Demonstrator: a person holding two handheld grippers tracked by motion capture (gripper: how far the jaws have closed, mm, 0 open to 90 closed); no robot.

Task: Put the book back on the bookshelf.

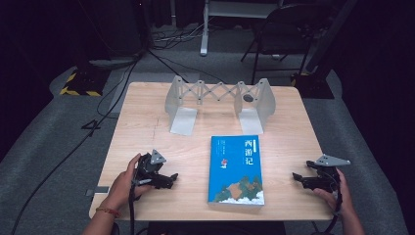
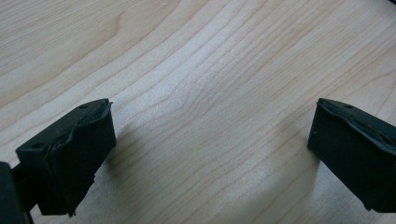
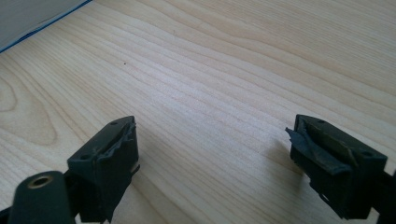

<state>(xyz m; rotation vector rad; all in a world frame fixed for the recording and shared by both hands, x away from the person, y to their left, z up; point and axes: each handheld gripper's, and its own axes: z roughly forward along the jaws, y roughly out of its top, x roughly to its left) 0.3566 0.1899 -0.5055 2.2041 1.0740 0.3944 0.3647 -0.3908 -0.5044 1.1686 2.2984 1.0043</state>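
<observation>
Your left claw (image 1: 171, 177) and right claw (image 1: 297, 177) rest released on the desk (image 1: 147, 122) — blue book (image 1: 236, 170) lies between them, lower centre.

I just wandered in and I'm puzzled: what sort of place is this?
Probably a lab or studio for recording hand tasks. A pale wooden table stands on grey carpet among trailing black cables, and a person holds a black handheld gripper in each hand beside a blue book.

Left tool (image 1: 166, 179) and right tool (image 1: 299, 179) sit low, jaws apart, seemingly gripping nothing.
</observation>
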